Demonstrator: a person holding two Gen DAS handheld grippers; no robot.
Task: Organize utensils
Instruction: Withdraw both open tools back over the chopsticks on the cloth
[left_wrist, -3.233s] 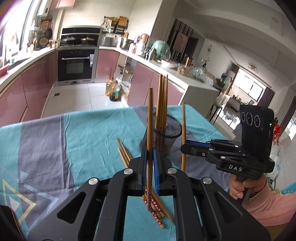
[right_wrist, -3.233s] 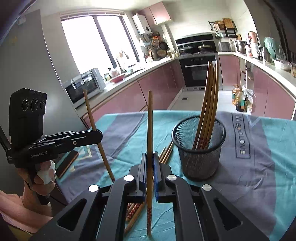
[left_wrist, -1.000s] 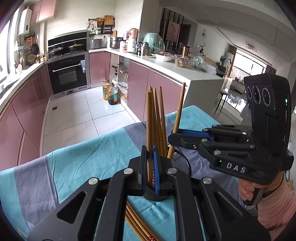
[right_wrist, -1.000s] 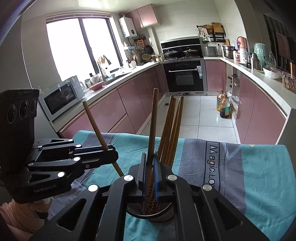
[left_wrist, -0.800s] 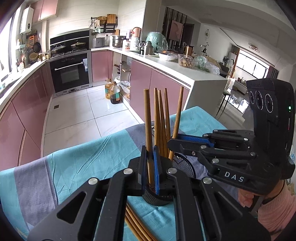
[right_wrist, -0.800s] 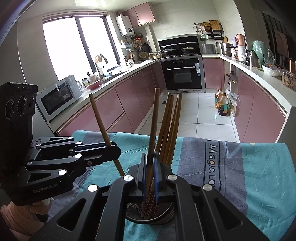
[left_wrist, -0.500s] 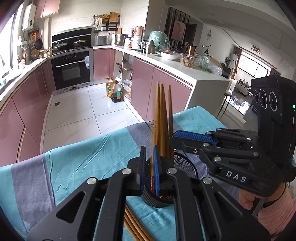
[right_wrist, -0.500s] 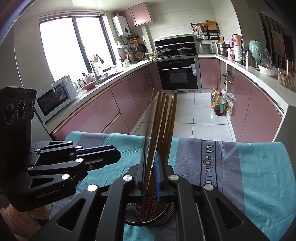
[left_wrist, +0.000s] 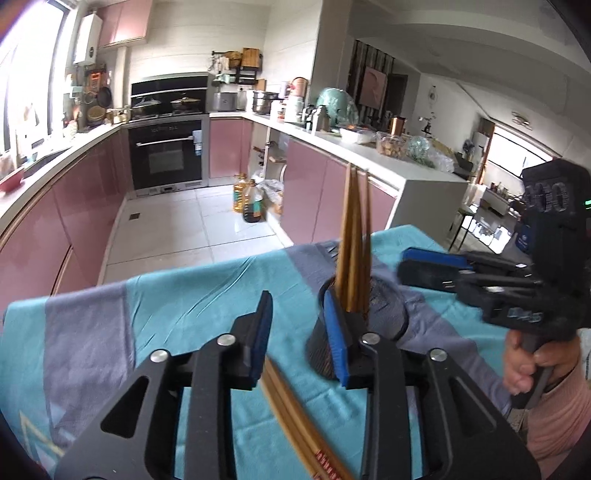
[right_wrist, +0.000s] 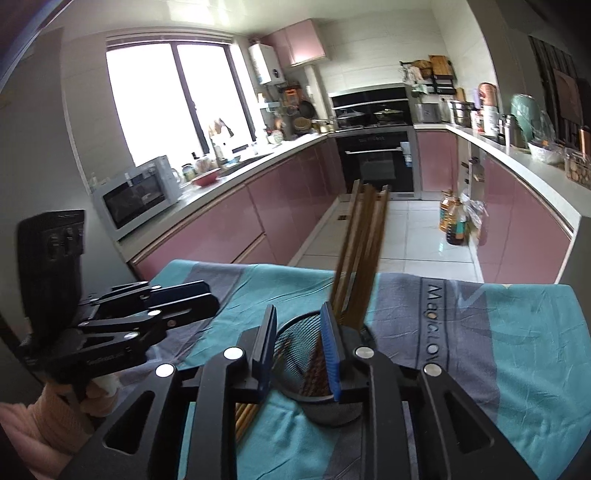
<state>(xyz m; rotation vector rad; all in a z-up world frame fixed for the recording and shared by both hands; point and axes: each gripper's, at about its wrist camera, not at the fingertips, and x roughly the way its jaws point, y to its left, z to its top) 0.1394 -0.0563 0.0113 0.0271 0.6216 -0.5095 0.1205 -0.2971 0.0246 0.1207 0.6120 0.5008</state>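
Both tongs, left (left_wrist: 299, 332) and right (right_wrist: 301, 347), opening with nothing between the pads. Chopsticks (right_wrist: 360, 258) upright in the mesh cup (right_wrist: 295, 354) just ahead; more chopsticks (left_wrist: 295, 410) loose below. Risk: clipping the cup's rim, probably tipping it. Teal cloth (right_wrist: 517, 350) over tabletop; pink kitchen beyond.

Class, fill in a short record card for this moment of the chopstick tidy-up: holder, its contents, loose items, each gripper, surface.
holder: black mesh cup, upright on the tablecloth
contents: wooden chopsticks standing in the cup, leaning together
loose items: more chopsticks lying flat on the cloth near the cup
left gripper: jaws opening, nothing between them
right gripper: jaws opening over the cup, nothing gripped
surface: teal and grey tablecloth with printed lettering
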